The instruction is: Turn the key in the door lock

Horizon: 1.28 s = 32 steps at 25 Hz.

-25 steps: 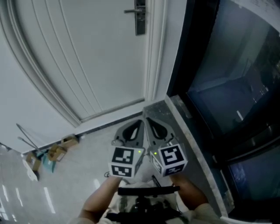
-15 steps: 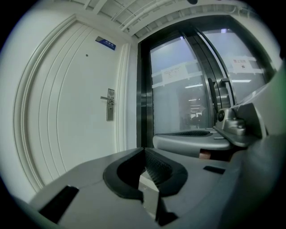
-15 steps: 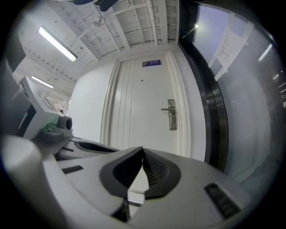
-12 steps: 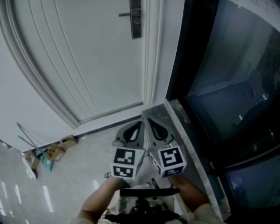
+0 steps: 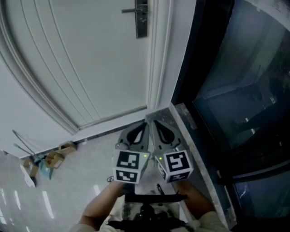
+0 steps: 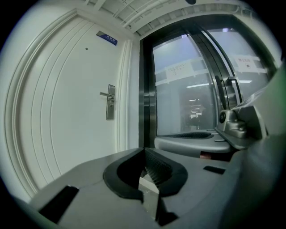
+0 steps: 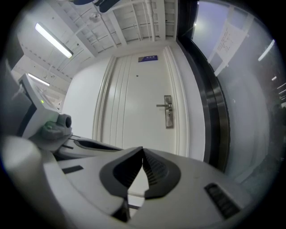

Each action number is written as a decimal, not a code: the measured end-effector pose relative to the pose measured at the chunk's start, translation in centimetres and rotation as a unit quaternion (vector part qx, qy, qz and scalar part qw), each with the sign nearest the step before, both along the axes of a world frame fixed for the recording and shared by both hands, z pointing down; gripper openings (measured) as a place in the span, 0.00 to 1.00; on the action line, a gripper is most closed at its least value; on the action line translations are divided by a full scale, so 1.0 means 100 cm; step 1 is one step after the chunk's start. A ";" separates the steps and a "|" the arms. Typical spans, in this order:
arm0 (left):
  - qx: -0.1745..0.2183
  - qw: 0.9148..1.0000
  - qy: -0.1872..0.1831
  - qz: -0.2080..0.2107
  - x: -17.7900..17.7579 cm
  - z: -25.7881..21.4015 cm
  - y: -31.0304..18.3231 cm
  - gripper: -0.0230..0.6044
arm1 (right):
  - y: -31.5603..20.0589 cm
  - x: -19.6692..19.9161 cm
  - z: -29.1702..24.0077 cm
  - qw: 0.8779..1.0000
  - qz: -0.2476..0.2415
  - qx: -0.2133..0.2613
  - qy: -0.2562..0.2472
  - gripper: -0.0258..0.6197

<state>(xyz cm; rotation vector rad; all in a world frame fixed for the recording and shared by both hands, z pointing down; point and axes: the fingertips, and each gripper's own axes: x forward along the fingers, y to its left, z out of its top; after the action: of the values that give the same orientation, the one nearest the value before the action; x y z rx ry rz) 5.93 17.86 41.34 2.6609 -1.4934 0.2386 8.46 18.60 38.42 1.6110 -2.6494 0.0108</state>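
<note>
White panelled door is recorded across the upper left of the head view, with its metal lock plate and lever handle at twelve o'clock. The left gripper and right gripper are held side by side at six o'clock, well apart from the lock. A dark glass panel is noted at three o'clock and cardboard scraps on the floor at eight o'clock. In the left gripper view the lock plate is seen at ten o'clock. This gripper's tongs are seen pressed together at the tips with nothing between them. In the right gripper view the plate is found just right of centre, towards one o'clock. These tongs are likewise fully together and empty. A blue sign above the door and a ceiling strip light are shown only in the gripper views, the floor scraps only in the head view. No key can be made out in any view, as the plate is too small. A key is judged light, stiff, smooth and thin. It is best taken by its flat head, pads square on both faces, since slipping under the turning load is likely.
</note>
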 end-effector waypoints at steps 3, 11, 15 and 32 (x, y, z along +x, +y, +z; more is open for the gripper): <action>0.000 1.000 0.000 0.010 -0.011 0.002 -0.026 0.07 | -0.025 -0.013 0.004 1.000 0.007 -0.006 0.005 0.05; 0.000 0.999 0.007 0.040 -0.053 -0.005 -0.099 0.07 | -0.096 -0.060 -0.006 0.999 0.037 -0.005 0.007 0.05; 0.000 0.999 0.012 0.050 -0.076 -0.008 -0.130 0.07 | -0.126 -0.084 -0.008 0.999 0.042 -0.003 0.023 0.05; 0.009 0.998 0.024 0.061 -0.102 -0.016 -0.205 0.07 | -0.199 -0.113 -0.009 0.998 0.044 0.005 0.054 0.05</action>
<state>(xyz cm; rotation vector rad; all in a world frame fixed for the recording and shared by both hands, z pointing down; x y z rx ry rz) -4.28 -2.60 39.69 2.7551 -1.3272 0.1685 -2.85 -1.27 37.55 1.6802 -2.5015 -0.0838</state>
